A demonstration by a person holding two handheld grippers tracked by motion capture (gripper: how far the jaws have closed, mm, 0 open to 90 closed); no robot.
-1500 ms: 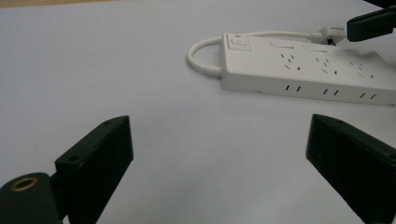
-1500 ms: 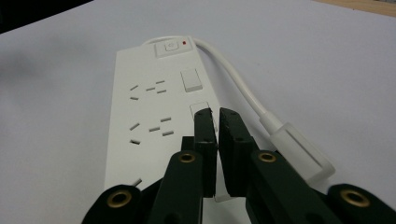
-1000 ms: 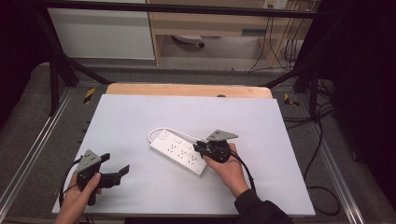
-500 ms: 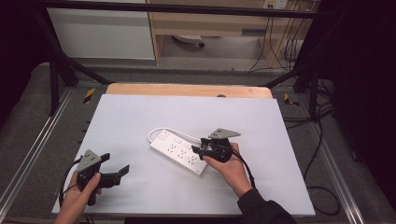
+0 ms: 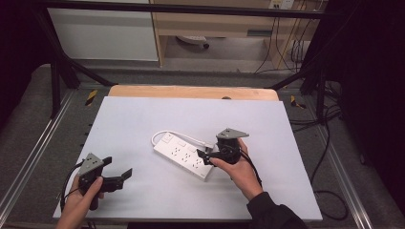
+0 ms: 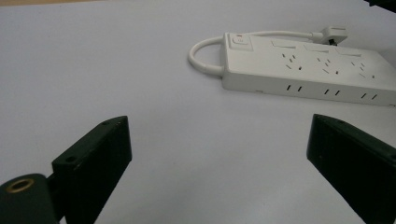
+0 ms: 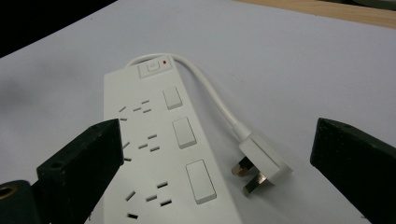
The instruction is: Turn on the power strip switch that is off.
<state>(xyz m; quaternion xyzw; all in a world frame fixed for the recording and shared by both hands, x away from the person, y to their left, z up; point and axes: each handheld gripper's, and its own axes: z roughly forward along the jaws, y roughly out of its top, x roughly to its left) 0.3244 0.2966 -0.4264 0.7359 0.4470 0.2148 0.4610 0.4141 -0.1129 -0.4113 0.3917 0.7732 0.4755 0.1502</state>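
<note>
We take the white plastic power strip (image 5: 187,155) with its short looped cord as our landmark; it lies flat near the middle of the pale grey table (image 5: 143,119).

Starting at the left, our left gripper (image 5: 116,177) sits well apart from the strip, toward the near left corner of the table, held low over the surface. Its fingers (image 6: 93,158) are spread wide with nothing between them, and in the left gripper view the strip lies ahead and to the right, untouched from that side.

Moving right, the strip's white cord (image 7: 212,100) curls out of the switch end and runs along the strip's far side to the white three-pin plug (image 7: 261,165), which lies loose on the table just beside the strip, pins bare and in no socket.

At the right, our right gripper (image 5: 204,156) hovers at the strip's right end. Its fingers (image 7: 86,158) are also spread, straddling strip and plug in the right gripper view and gripping neither.

We judge the work barely begun: the approach to the plug looks made, while grasping and whatever follows remains to do.
</note>
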